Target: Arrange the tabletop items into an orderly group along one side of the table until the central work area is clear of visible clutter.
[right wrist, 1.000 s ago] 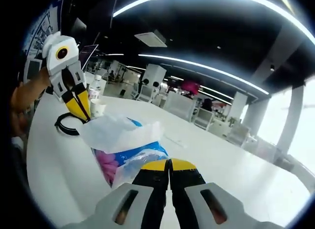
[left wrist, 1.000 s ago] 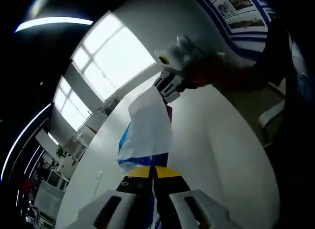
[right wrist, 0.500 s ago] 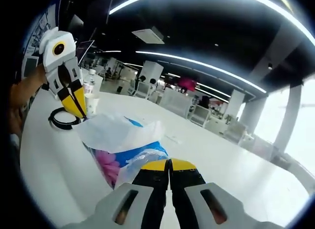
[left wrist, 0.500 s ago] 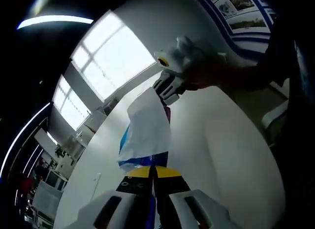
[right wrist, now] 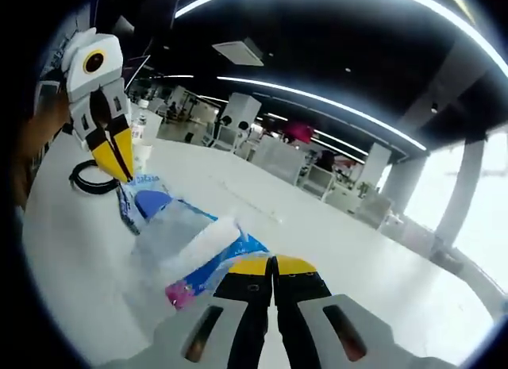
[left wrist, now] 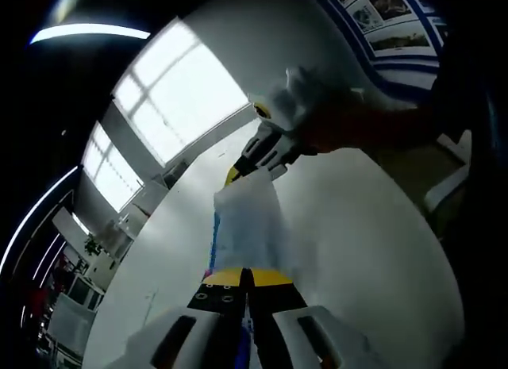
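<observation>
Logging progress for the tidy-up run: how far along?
Done: nothing visibly grouped yet. In hand: the left tool and right tool are both shut on the crinkly blue-and-white plastic packet, stretched between them. Left: the black coiled cable and clear bottle sit loose on the white table.

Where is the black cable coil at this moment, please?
In the right gripper view, the black cable coil lies on the white table at far left, just behind the left gripper.
</observation>
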Demonstrator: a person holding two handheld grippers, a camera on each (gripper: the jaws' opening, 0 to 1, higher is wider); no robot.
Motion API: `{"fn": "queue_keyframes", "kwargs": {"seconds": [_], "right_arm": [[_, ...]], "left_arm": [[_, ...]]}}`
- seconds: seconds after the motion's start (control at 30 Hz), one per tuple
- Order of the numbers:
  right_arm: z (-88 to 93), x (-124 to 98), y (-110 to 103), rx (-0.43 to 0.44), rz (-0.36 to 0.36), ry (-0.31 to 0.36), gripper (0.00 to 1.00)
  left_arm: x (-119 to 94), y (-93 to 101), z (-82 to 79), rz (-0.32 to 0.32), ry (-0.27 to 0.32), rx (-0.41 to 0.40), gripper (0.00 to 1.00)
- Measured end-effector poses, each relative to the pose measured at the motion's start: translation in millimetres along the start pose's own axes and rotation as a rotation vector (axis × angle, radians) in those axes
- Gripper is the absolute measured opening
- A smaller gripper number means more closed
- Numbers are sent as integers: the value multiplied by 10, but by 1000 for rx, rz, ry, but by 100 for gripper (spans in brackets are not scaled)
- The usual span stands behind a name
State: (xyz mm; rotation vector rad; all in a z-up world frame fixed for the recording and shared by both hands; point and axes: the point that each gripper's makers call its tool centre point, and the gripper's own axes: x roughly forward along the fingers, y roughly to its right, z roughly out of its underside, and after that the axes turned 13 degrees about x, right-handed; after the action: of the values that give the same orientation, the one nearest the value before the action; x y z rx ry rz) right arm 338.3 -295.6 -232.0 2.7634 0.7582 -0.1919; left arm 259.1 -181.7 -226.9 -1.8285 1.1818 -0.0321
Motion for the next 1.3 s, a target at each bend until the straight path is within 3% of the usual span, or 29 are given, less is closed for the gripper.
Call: {"fn": "queue_keyframes", "kwargs": {"seconds": [0.17, 0.5, 0.67, 0.77, 1.3], "right_arm": [[76, -7, 19, 16, -3, -17, 0], [-12, -55, 25, 23, 1, 6, 0], [-57, -64, 15, 21, 0, 17, 0], [-65, -80, 2, 24, -2, 20, 0], [-16, -73, -39, 18, -3, 8, 0]], "left_arm": [[60, 67, 100, 16, -28, -1, 0], [76, 111, 267, 16, -74, -48, 0], [96, 113, 357, 6, -91, -117, 0], [150, 196, 403, 43, -87, -207, 6], [284, 159, 512, -5, -42, -369, 12]]}}
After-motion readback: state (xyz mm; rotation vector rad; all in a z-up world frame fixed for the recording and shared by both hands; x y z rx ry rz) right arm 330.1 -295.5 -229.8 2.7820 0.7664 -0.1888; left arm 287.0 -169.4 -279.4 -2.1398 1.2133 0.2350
